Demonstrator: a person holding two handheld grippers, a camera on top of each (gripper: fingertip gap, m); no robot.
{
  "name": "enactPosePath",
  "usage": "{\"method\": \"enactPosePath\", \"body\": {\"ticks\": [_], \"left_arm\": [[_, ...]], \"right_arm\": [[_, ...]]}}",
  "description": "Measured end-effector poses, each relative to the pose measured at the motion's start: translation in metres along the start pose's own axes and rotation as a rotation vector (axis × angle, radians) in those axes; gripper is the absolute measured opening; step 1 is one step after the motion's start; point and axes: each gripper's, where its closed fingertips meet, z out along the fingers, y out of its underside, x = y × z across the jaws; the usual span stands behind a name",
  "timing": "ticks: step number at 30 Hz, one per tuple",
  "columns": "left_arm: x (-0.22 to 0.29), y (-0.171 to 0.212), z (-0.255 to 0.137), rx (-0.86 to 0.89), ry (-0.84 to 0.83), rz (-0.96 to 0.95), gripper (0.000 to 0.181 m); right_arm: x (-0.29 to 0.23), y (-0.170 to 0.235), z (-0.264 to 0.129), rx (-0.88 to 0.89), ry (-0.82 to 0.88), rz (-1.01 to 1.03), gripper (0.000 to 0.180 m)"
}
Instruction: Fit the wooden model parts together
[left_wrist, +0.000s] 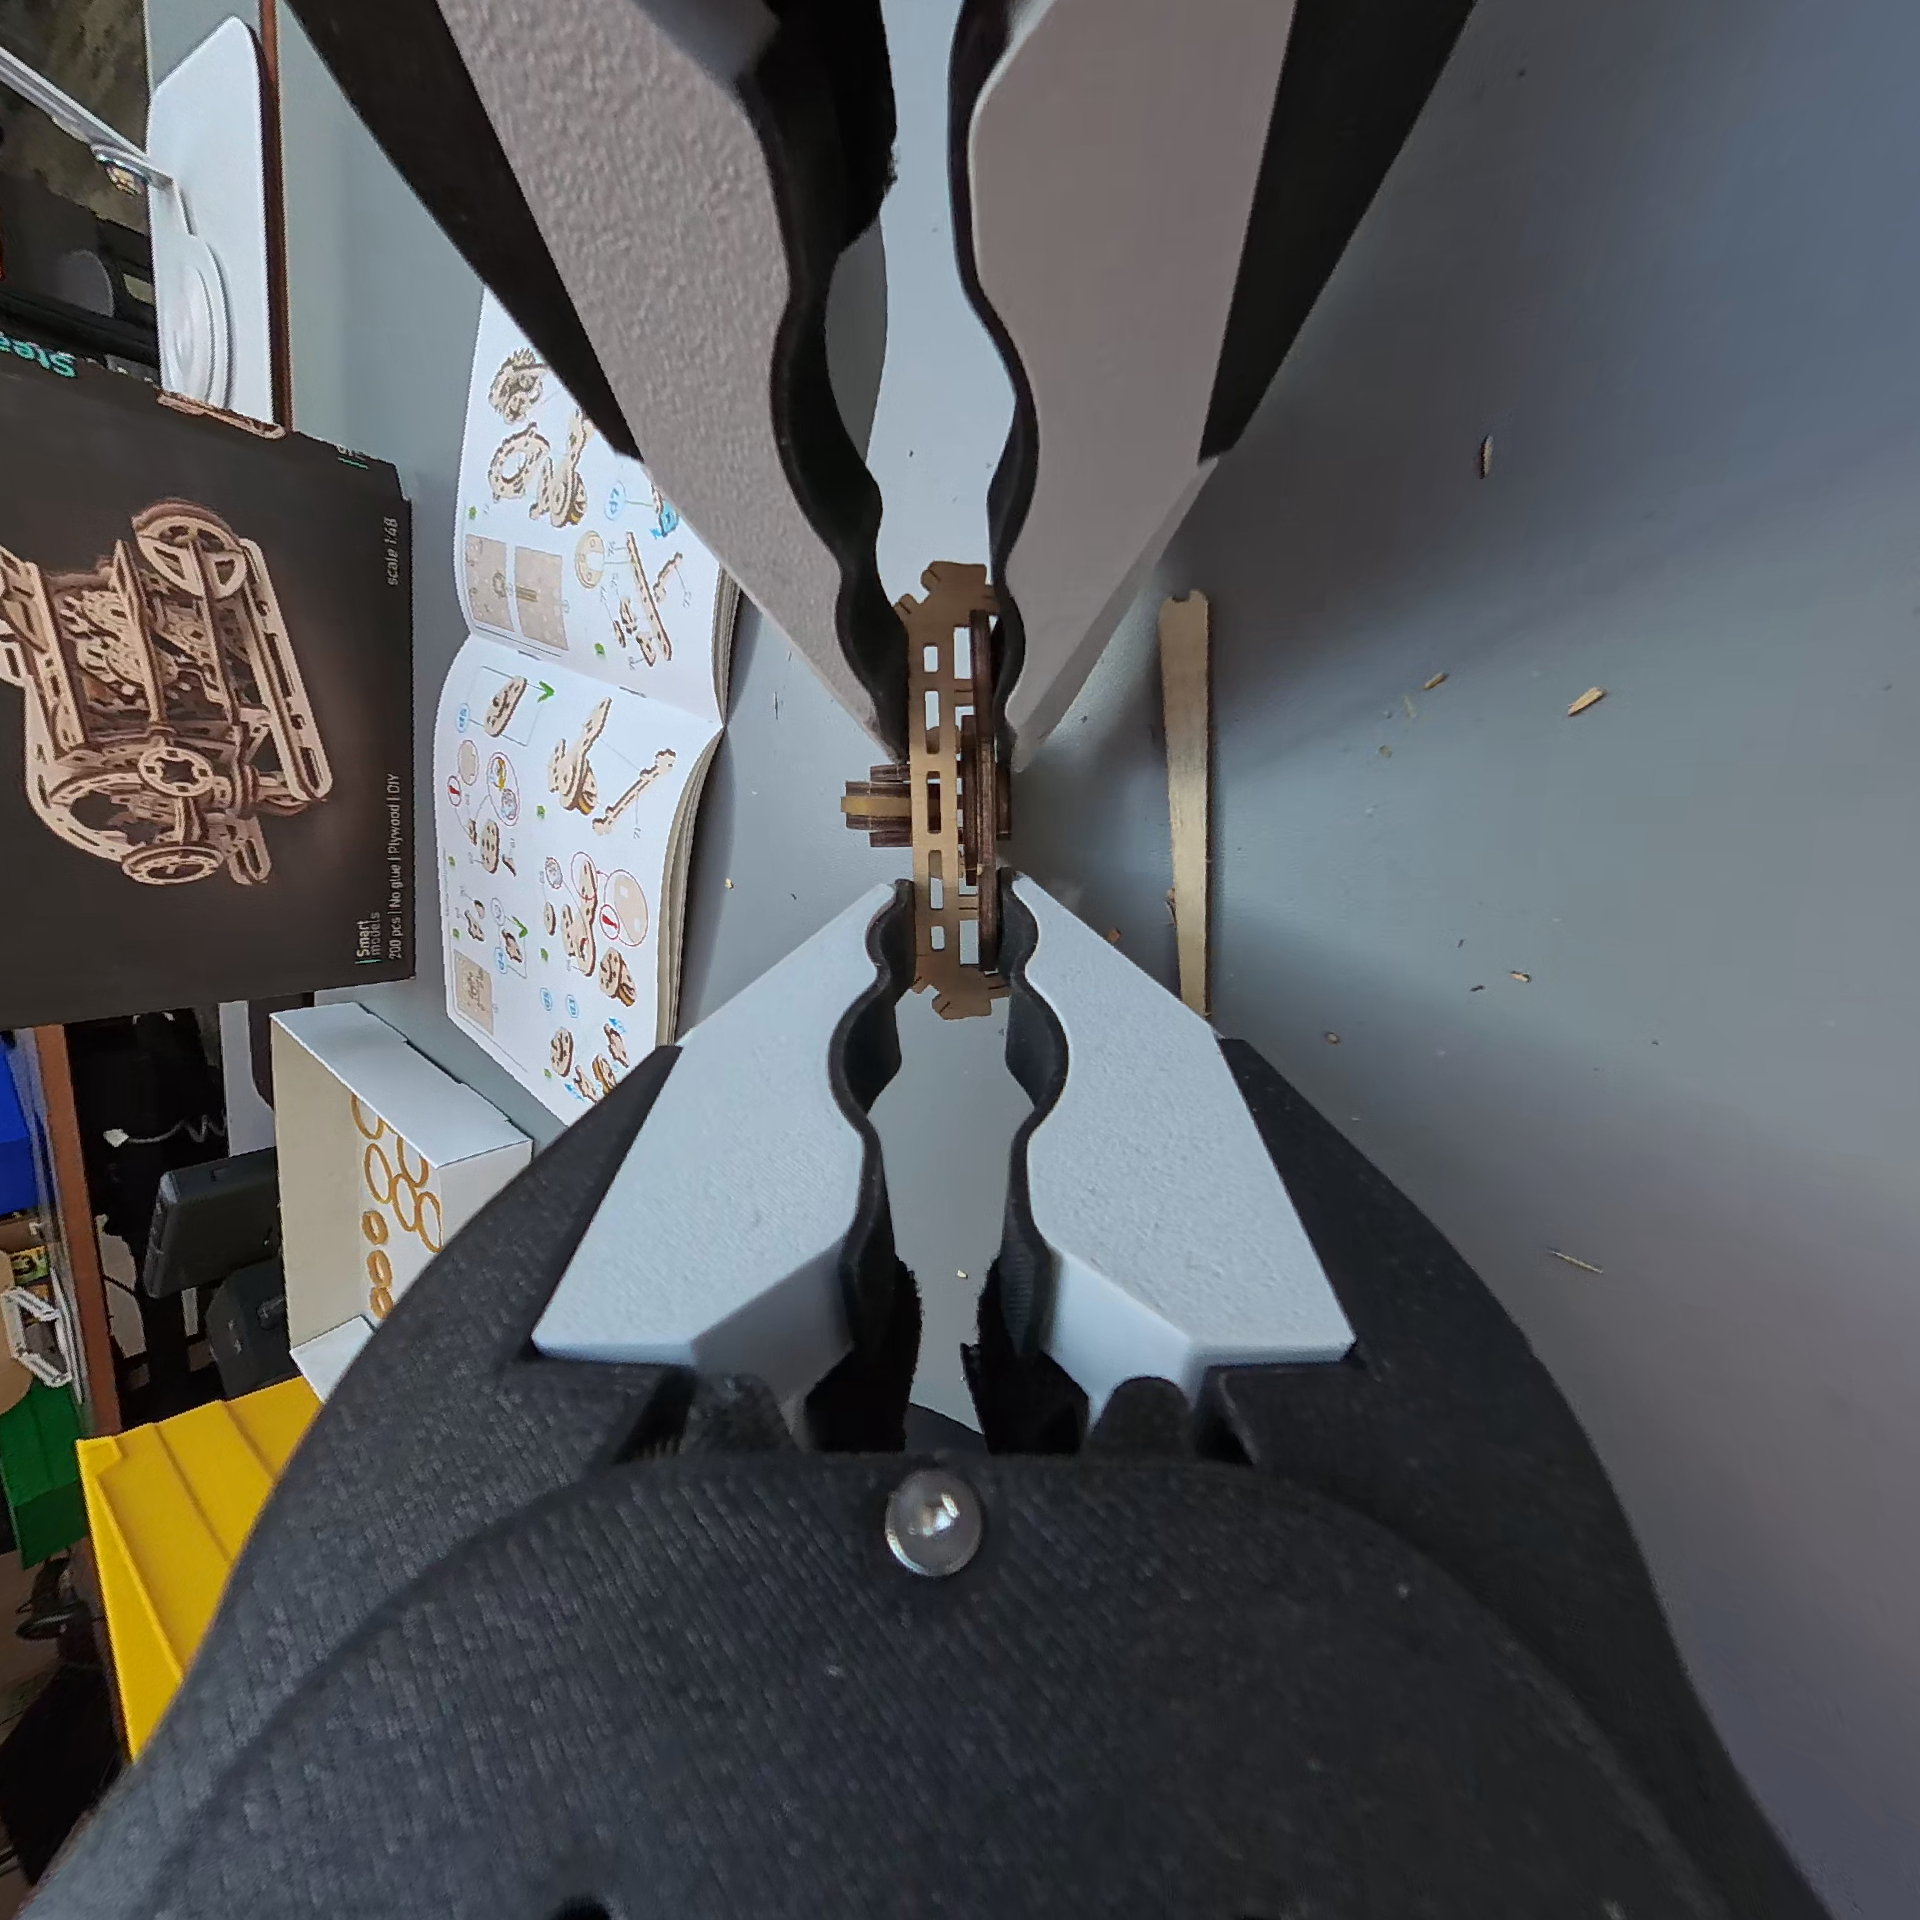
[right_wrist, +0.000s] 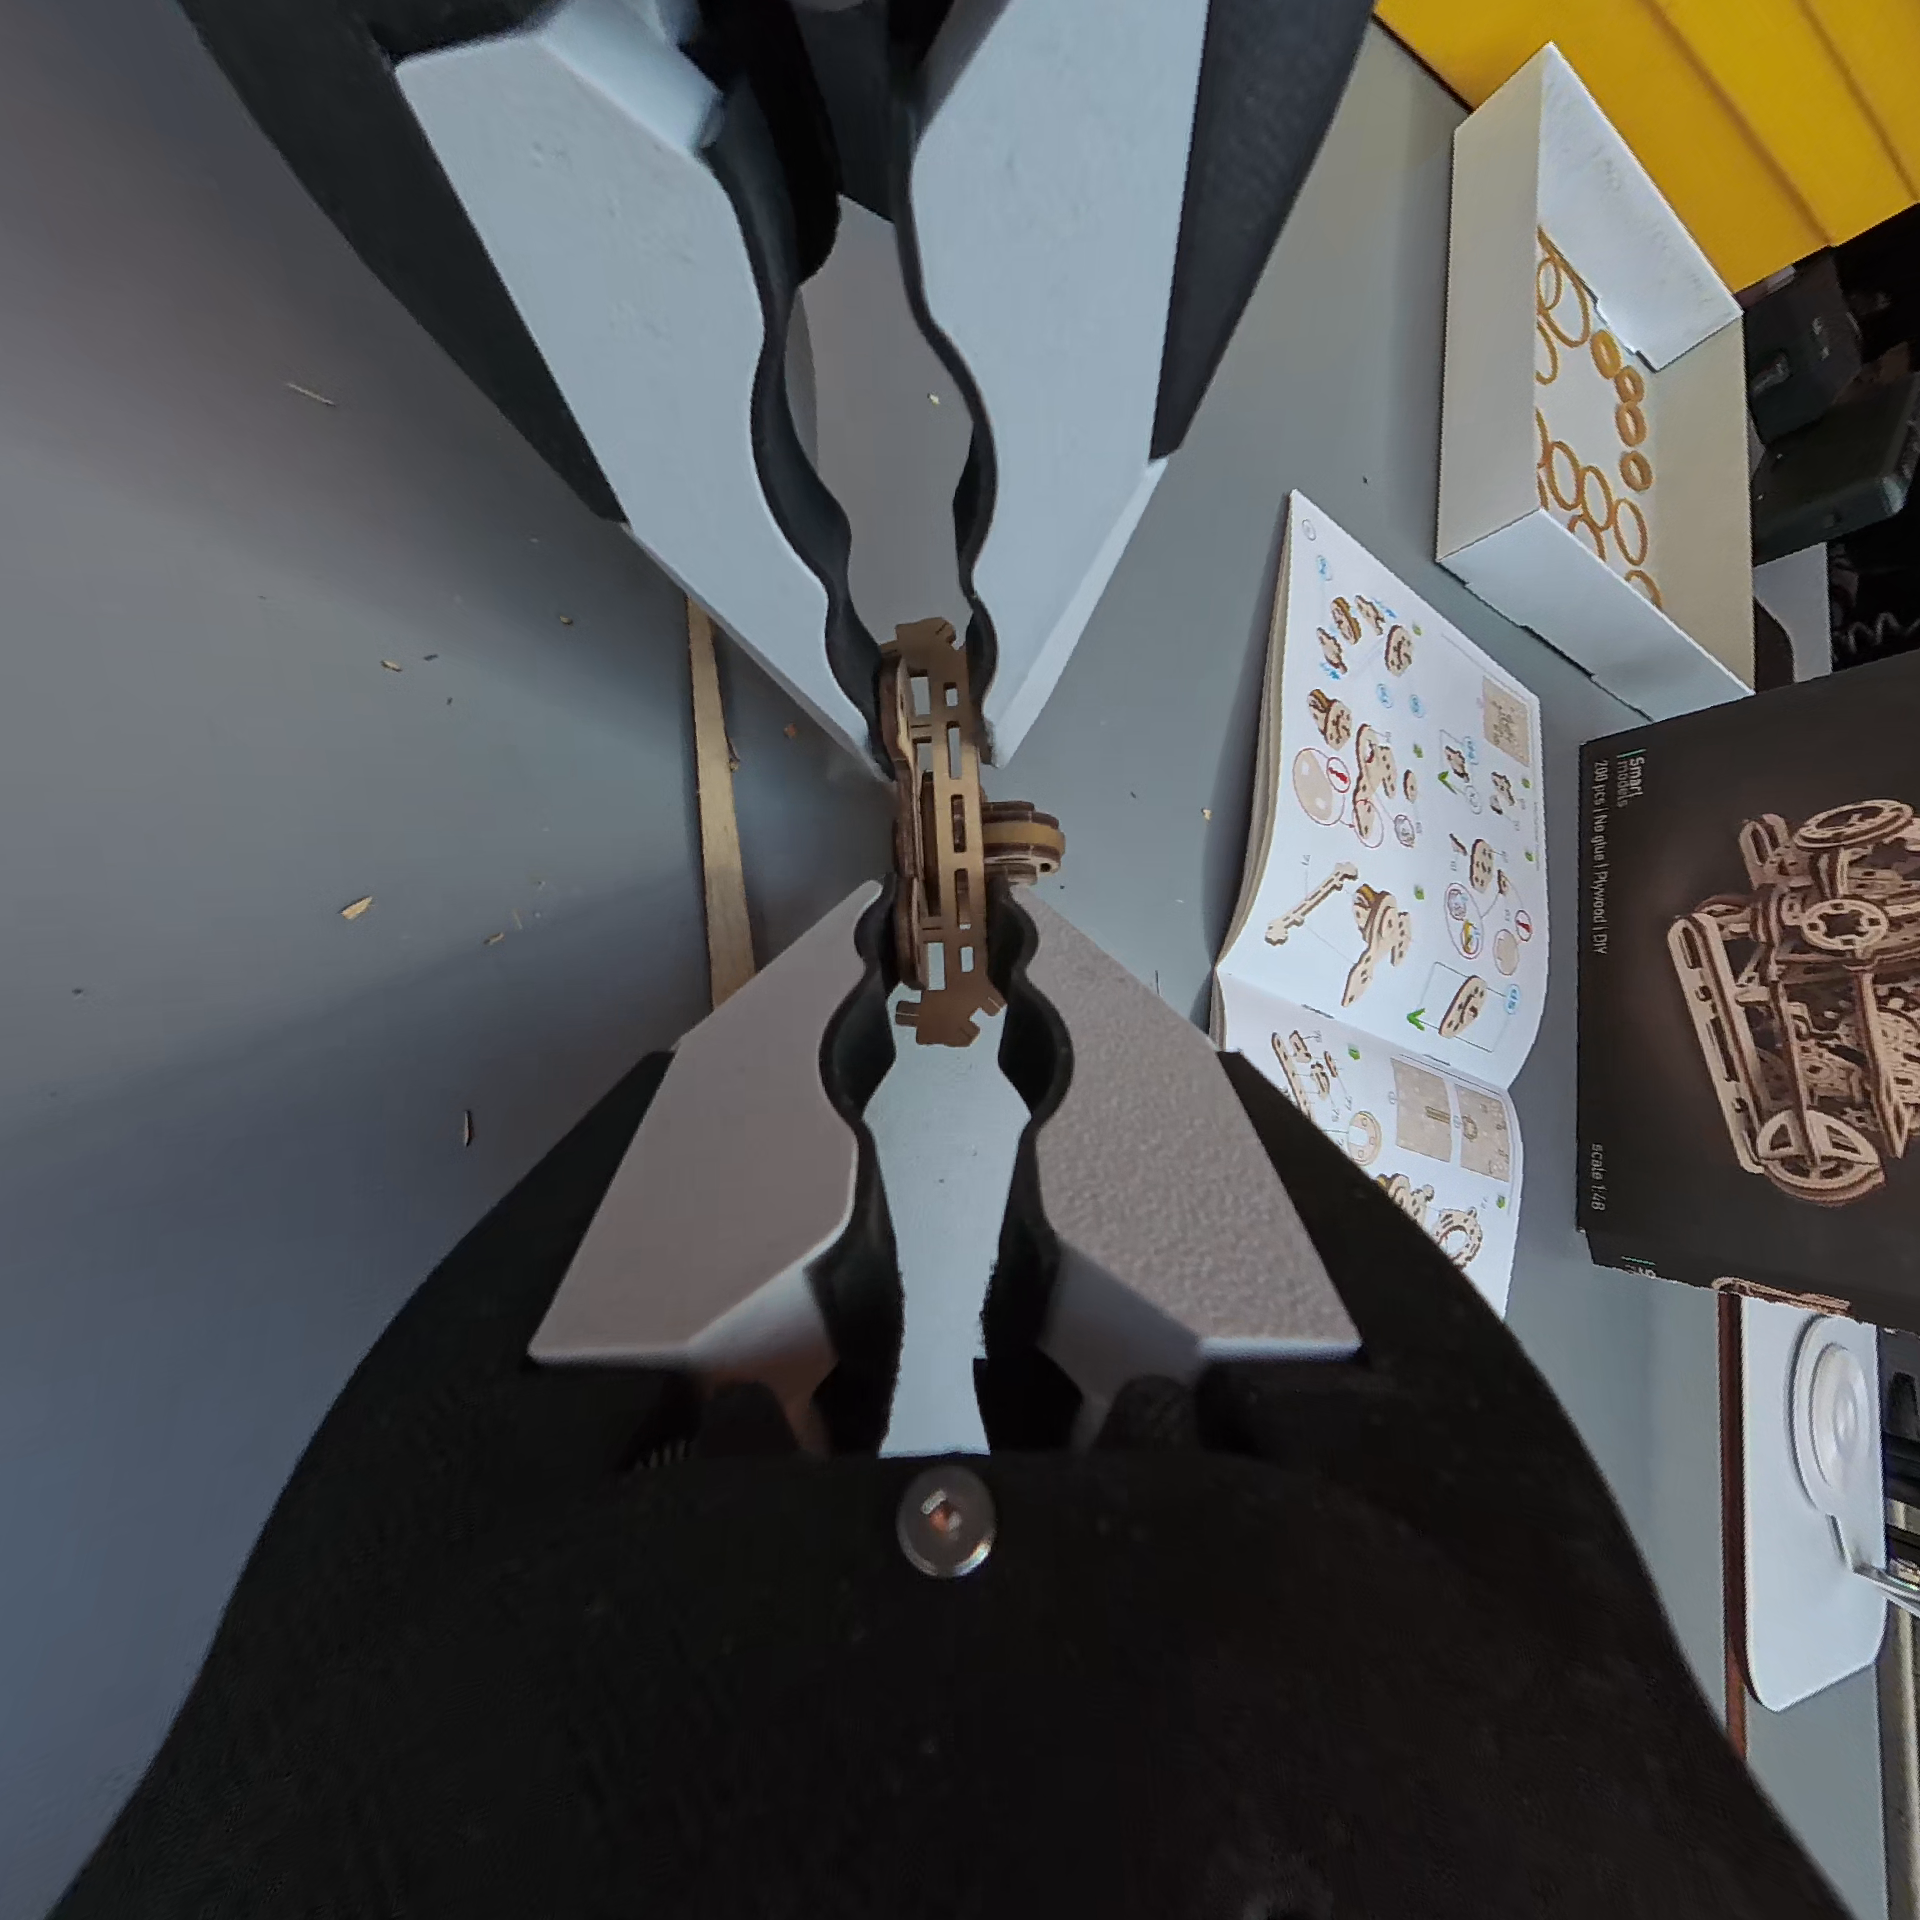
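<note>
A wooden gear assembly (left_wrist: 940, 790), a slotted toothed disc with a small hub (left_wrist: 868, 810) on one side, hangs edge-on above the grey table (left_wrist: 1558, 935). My left gripper (left_wrist: 954, 896) is shut on its near end. My right gripper (left_wrist: 951, 727) comes in from the opposite side and is shut on its far end. In the right wrist view the assembly (right_wrist: 940, 821) sits the same way between my right gripper (right_wrist: 943, 916) below and the left gripper (right_wrist: 933, 743) above, with the hub (right_wrist: 1029, 842) pointing right.
A thin wooden strip (left_wrist: 1184, 810) lies on the table beside the assembly, with wood chips scattered around. An open instruction booklet (left_wrist: 582, 707), a black kit box (left_wrist: 197, 686), a white box with rings (left_wrist: 384, 1174) and a yellow bin (left_wrist: 177, 1538) lie to the side. The grippers are tip to tip, or close to it.
</note>
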Motion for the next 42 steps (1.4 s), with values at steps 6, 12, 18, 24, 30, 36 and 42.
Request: {"method": "enactPosePath", "body": {"ticks": [6, 12, 18, 24, 30, 36, 42], "left_arm": [[0.001, -0.001, 0.0, 0.013, 0.007, -0.017, 0.013], [0.002, -0.001, -0.006, 0.061, 0.004, -0.014, 0.014], [0.003, 0.0, -0.005, 0.076, -0.012, 0.006, 0.013], [0.002, 0.002, -0.005, 0.047, -0.047, 0.039, 0.013], [0.002, 0.002, -0.005, 0.05, -0.059, 0.03, 0.013], [-0.005, 0.002, -0.011, 0.088, -0.157, 0.051, 0.018], [-0.012, 0.005, -0.032, 0.254, -0.176, -0.176, 0.04]], "right_arm": [[0.0, 0.0, 0.0, 0.004, -0.007, 0.01, 0.014], [-0.002, -0.003, 0.0, 0.041, -0.013, 0.004, 0.014], [-0.001, -0.004, 0.001, 0.045, 0.006, -0.033, 0.014], [-0.001, -0.003, 0.002, 0.046, 0.016, -0.032, 0.015], [-0.001, -0.003, 0.002, 0.047, 0.021, -0.039, 0.015], [0.005, -0.008, -0.005, 0.096, 0.076, -0.103, 0.015], [0.018, -0.022, -0.024, 0.206, 0.172, -0.164, 0.014]]}}
